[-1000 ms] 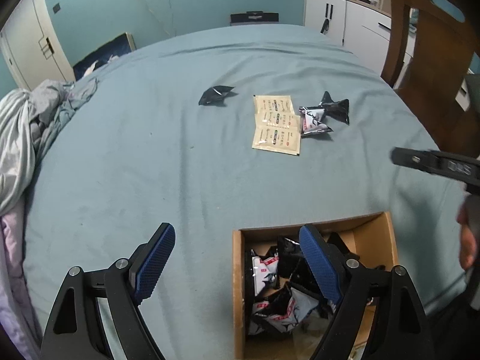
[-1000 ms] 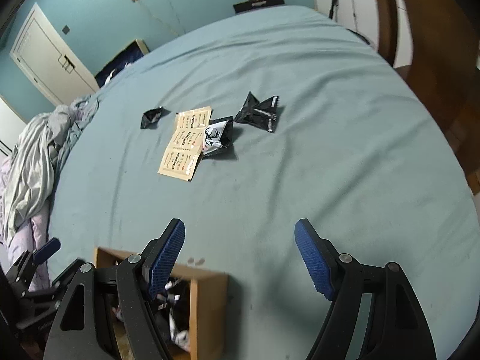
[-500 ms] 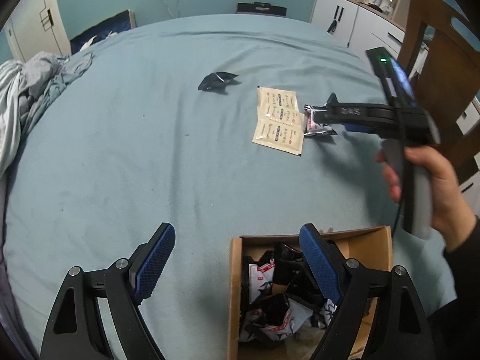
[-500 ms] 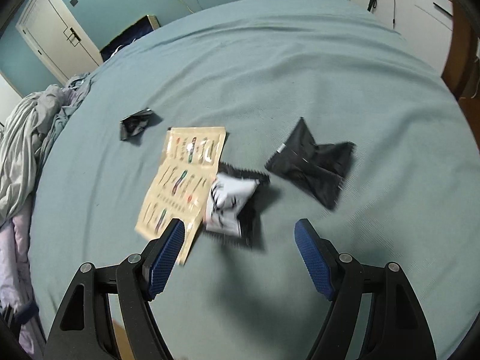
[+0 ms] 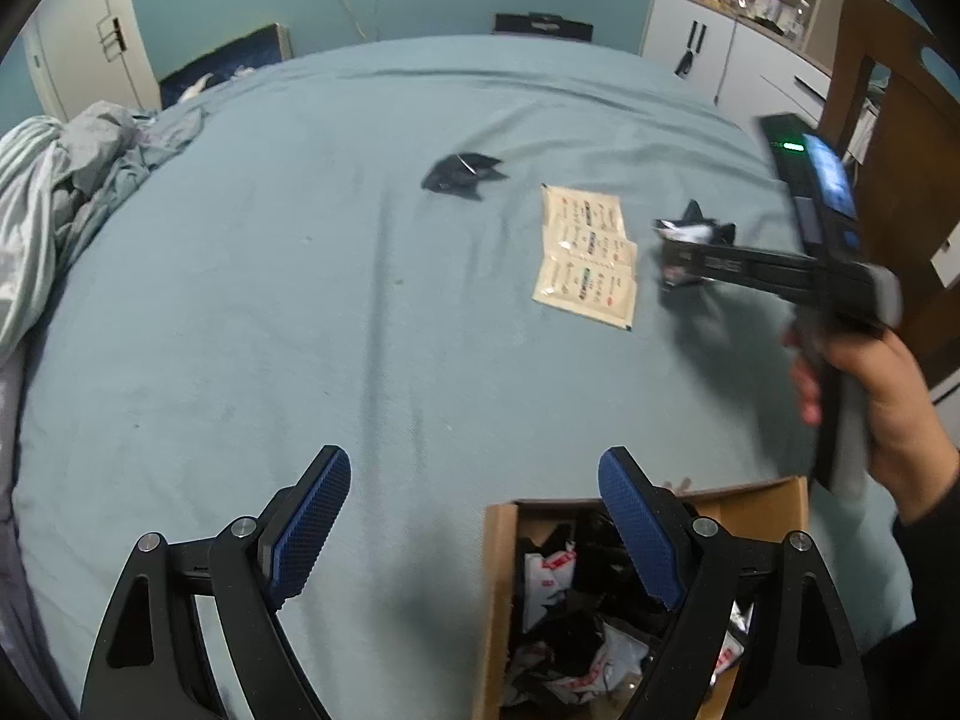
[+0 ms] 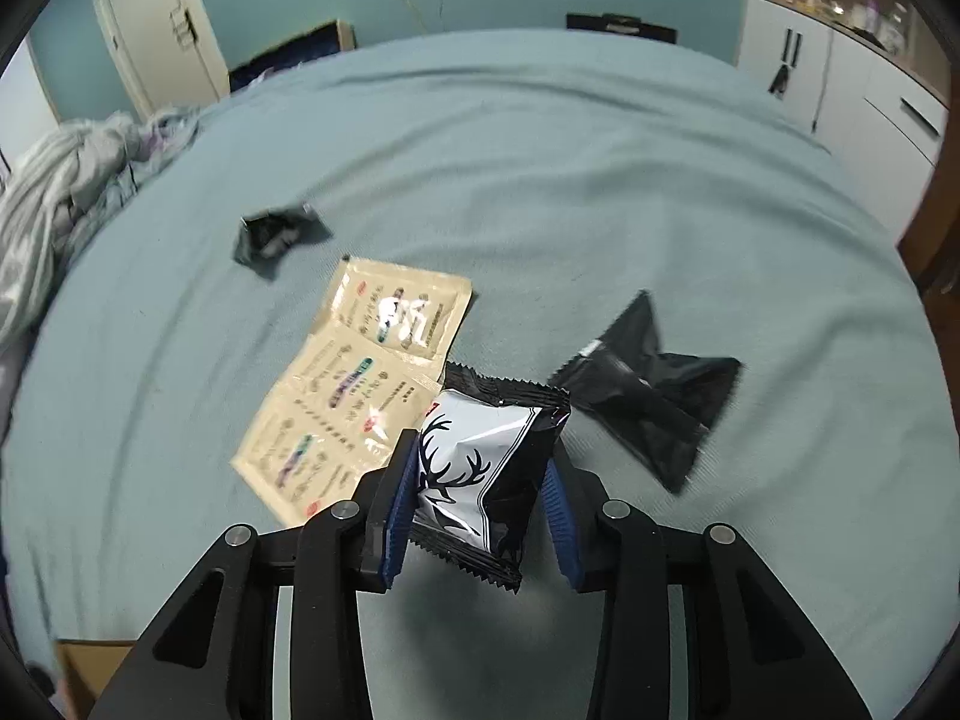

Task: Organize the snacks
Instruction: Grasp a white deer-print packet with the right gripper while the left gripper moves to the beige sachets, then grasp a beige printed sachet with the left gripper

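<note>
Between right gripper [image 6: 480,498] pads: deer-print snack pack [image 6: 480,468], jaws closing | left gripper [image 5: 474,516]: wide, empty

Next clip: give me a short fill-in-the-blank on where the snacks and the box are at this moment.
1. The right gripper is closing around a black-and-white snack packet printed with a ____ head.
2. The strip of beige sachets lies on the ____ bedsheet.
3. The brown cardboard box sits under the left gripper's ____ finger.

Missing words: deer; teal; right
</note>
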A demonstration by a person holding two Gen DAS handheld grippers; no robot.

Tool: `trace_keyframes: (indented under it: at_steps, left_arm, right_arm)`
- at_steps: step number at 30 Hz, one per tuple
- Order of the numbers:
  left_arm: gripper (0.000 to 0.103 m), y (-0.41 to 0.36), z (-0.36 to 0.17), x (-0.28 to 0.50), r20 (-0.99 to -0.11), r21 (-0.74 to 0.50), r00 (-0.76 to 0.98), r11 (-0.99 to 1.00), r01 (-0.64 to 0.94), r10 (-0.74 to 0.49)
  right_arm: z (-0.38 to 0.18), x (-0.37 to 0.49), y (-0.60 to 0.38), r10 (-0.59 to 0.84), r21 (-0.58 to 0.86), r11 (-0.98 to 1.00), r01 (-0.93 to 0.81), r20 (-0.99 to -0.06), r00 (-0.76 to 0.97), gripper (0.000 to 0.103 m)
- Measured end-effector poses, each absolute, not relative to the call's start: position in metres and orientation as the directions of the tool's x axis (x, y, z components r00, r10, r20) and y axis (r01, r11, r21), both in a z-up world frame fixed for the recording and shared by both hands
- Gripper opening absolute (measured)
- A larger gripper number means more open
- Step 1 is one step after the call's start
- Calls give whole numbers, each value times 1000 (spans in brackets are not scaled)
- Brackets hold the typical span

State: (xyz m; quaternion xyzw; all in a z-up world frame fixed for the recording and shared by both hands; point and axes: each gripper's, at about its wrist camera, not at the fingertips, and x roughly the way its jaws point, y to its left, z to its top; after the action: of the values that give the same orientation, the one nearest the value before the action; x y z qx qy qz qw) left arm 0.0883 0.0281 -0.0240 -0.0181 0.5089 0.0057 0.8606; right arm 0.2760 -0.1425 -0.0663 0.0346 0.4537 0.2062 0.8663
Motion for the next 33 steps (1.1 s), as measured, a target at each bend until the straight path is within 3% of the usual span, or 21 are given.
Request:
trace_keyframes:
  at_steps: [7,11,14,22,28,33]
  left_arm:
    - [87,28,-16,83,-859,-1,512,1000,-6,2]
    - [99,14,-10,98,-872,-13,487,996,94,-57]
    - [103,2,-12,120,-885,-37,455,990,136,-95]
    - [103,-36,-60,220,-940,-54,328,991,121,-91]
    - [103,-52,-101,277,-959,-68,270,995,78,-87]
    - [103,-72,-123,294,-969,-12,243,992,124,-42]
  right_arm:
    - [-19,220,-176,455,371,890,-264,-756,471,37]
    - [10,170,-207,510,455,858,-238,-705,493,37]
    - [21,127,-233,572,530,812,-244,-642,510,37]
    - [-4,54,-267,582,582,789,-197,-606,542,37]
    - [-24,84,-255,597,581,789,-202,-646,475,37]
    - [-38,112,-248,598,583,791,-185,-671,439,37]
